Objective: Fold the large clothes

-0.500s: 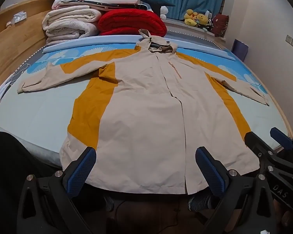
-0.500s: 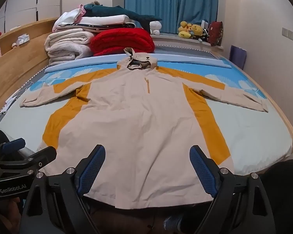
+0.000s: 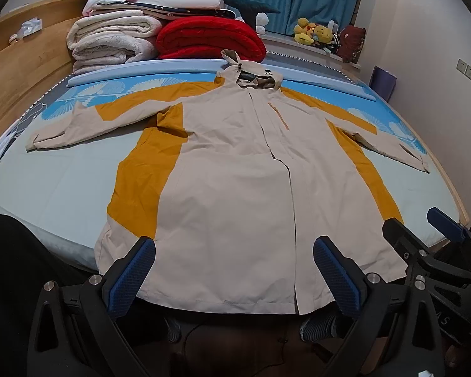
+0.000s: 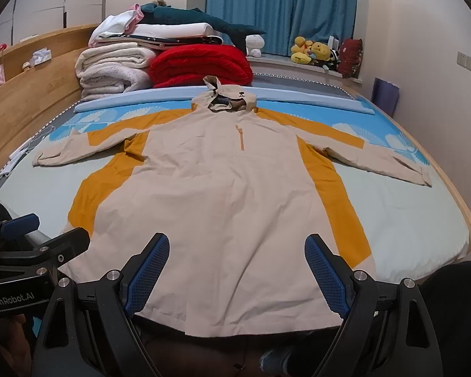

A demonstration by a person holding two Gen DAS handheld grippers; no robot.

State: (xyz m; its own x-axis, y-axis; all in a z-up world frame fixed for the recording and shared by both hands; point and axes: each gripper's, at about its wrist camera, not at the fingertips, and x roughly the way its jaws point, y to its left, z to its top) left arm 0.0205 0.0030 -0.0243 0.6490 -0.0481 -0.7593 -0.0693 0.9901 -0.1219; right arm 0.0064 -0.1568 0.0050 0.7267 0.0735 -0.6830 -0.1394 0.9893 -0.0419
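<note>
A large beige hooded jacket (image 3: 235,188) with mustard-yellow side panels lies flat and spread on the bed, sleeves out to both sides, hood at the far end; it also shows in the right wrist view (image 4: 223,201). My left gripper (image 3: 234,270) is open and empty, held above the jacket's near hem. My right gripper (image 4: 237,267) is open and empty, also above the near hem. The right gripper shows at the right edge of the left wrist view (image 3: 424,245); the left gripper shows at the left edge of the right wrist view (image 4: 31,242).
The bed (image 3: 47,182) has a pale sheet and a blue patterned cover. Folded white blankets (image 3: 113,40) and a red quilt (image 3: 210,39) are stacked at the head. A wooden headboard (image 3: 12,75) runs along the left. Plush toys (image 3: 314,33) sit on the window ledge.
</note>
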